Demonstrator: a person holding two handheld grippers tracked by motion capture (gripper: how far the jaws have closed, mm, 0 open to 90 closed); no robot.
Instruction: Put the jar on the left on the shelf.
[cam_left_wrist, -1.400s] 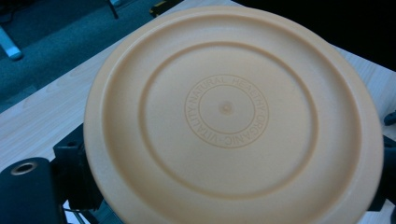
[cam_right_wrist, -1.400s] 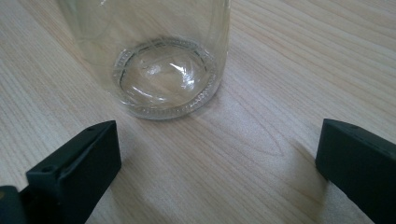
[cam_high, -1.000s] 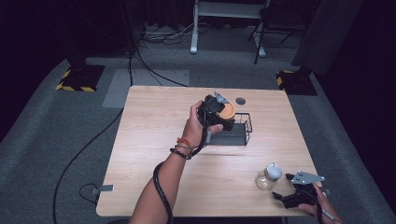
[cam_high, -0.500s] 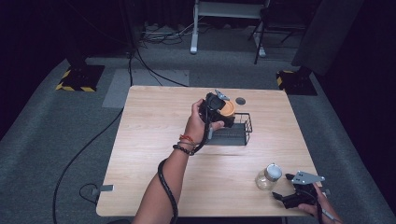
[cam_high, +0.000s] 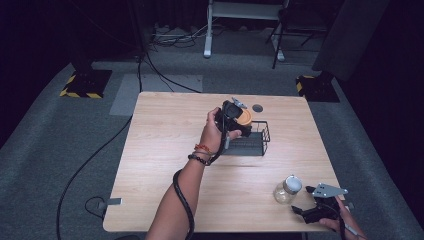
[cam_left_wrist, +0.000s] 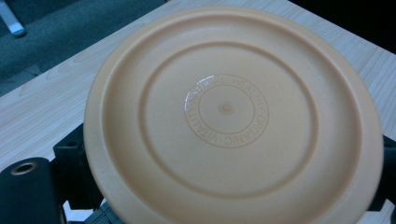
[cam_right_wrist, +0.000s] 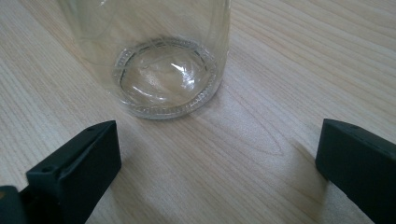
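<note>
In left hand-held gripper (cam_high: 239, 119): orange plate (cam_left_wrist: 233, 116).

The left tongs (cam_high: 239, 120) have carried the orange plate (cam_high: 244, 118) slightly lower toward the wire rack (cam_high: 255, 142).

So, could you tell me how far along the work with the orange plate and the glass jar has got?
Partway, it seems. In hand: the left gripper holds the orange plate on edge above the black wire rack, not yet set in. The glass jar stands upright on the table; the right gripper rests near it, jaws wide apart, not touching. Left, probably: seat the plate, then handle the jar.
</note>
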